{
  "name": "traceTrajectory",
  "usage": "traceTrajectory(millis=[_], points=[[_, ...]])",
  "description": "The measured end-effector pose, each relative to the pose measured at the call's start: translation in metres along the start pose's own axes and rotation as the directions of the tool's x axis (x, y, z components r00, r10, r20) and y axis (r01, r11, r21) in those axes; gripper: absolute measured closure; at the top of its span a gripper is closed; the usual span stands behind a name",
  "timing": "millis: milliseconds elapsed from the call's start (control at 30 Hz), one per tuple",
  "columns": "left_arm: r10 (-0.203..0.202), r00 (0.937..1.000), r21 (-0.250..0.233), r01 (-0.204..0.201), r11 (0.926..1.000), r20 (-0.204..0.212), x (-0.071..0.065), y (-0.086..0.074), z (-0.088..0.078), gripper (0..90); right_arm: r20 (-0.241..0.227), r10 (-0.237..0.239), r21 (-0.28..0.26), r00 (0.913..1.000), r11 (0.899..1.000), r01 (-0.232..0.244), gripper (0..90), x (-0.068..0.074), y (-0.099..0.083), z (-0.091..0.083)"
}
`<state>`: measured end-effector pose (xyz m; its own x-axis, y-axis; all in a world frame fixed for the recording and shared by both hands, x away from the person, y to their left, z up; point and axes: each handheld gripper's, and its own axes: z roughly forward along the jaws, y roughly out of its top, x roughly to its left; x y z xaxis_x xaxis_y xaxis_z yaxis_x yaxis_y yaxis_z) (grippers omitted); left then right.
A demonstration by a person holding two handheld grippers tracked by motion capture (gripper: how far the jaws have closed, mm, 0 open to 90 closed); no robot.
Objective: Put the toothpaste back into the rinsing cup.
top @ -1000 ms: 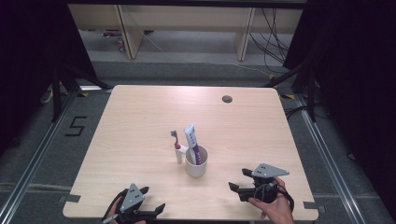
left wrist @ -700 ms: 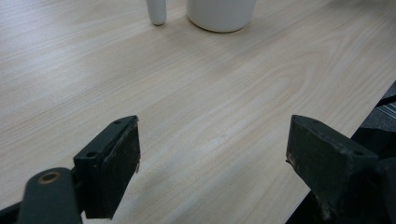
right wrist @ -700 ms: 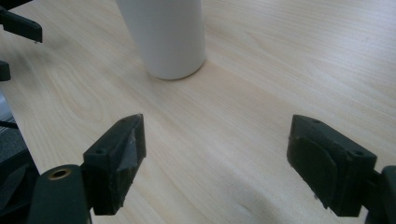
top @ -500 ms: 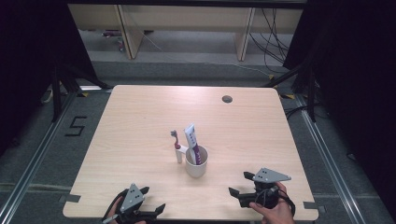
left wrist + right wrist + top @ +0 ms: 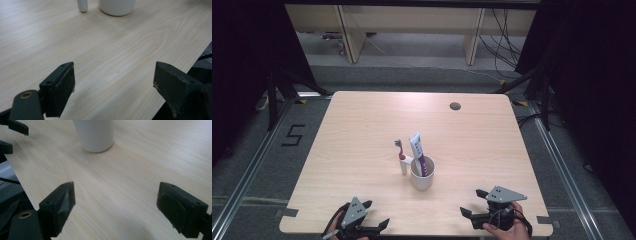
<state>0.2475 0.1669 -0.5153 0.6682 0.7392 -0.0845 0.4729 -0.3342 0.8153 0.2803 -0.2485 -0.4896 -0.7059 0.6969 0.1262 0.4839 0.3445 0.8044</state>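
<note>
My worry starts with the table (image 5: 362, 130): the white cup (image 5: 422, 175) stands alone near its middle, and it is top-heavy, because a toothpaste tube (image 5: 417, 147) sticks up tall out of it, with a purple stick beside it that I cannot identify. A toothbrush (image 5: 401, 156) stands upright in its small white holder (image 5: 404, 167), just beside the cup on its left. If I come in low and fast with either claw, I judge that a jaw could clip the rim or the tube and tip the whole lot over, and the little holder would likely go down with it. My right gripper (image 5: 473, 204) sits at the near right edge with its jaws spread as wide as they go, having just been opening, with nothing between them. My left gripper (image 5: 378, 214) rests at the near left edge, also spread and empty. The high view gives me the tube, the brush head and both claws at once. The left gripper view adds the foot of the holder (image 5: 82, 6) next to the cup base (image 5: 117, 7). The right gripper view brings the cup wall (image 5: 95, 135) closest, and the other claw's jaw tips at its far left.
</note>
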Motion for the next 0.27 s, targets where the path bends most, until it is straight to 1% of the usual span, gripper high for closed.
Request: traceTrajectory(millis=[33, 67, 100, 133, 167, 200, 233, 267], points=[[0.000, 1.0000, 0.001, 0.000, 1.0000, 0.000, 0.0000, 0.0000, 0.0000, 17.1, 0.011, 0.003, 0.003, 0.9999, 1.000, -0.003, 16.4, 0.0015, -0.0007, -0.0010], [0.000, 1.0000, 0.001, 0.000, 1.0000, 0.000, 0.0000, -0.0001, 0.0001, 17.1, 0.009, 0.006, 0.003, 0.9999, 1.000, -0.006, 16.4, 0.0027, -0.0015, -0.0011], [0.000, 1.0000, 0.001, 0.000, 1.0000, 0.000, 0.0001, -0.0001, 0.0000, 17.1, -0.004, -0.005, 0.005, 1.0000, 1.000, 0.005, 16.4, 0.0023, -0.0022, -0.0003], [0.000, 1.0000, 0.001, 0.000, 1.0000, 0.001, 0.0002, -0.0001, 0.0000, 17.1, 0.016, -0.022, 0.007, 0.9996, 1.000, 0.022, 16.4, 0.0025, -0.0025, -0.0018], [0.000, 1.0000, -0.003, 0.000, 1.0000, 0.003, 0.0003, -0.0003, 0.0004, 17.1, -0.003, -0.010, 0.010, 0.9999, 1.000, 0.010, 16.4, 0.0034, -0.0033, -0.0010], [0.001, 1.0000, 0.001, -0.001, 1.0000, 0.002, 0.0002, -0.0001, 0.0001, 17.1, -0.006, -0.019, 0.015, 0.9998, 1.000, 0.019, 16.4, 0.0034, -0.0034, -0.0016], [0.001, 1.0000, 0.000, -0.001, 1.0000, 0.003, 0.0002, -0.0002, 0.0002, 17.0, -0.001, -0.014, 0.016, 0.9999, 1.000, 0.014, 16.4, 0.0044, -0.0038, -0.0022], [0.002, 1.0000, 0.001, -0.002, 1.0000, 0.003, 0.0001, -0.0002, 0.0004, 17.0, 0.002, -0.021, 0.016, 0.9998, 1.000, 0.021, 16.3, 0.0042, -0.0041, -0.0028]])
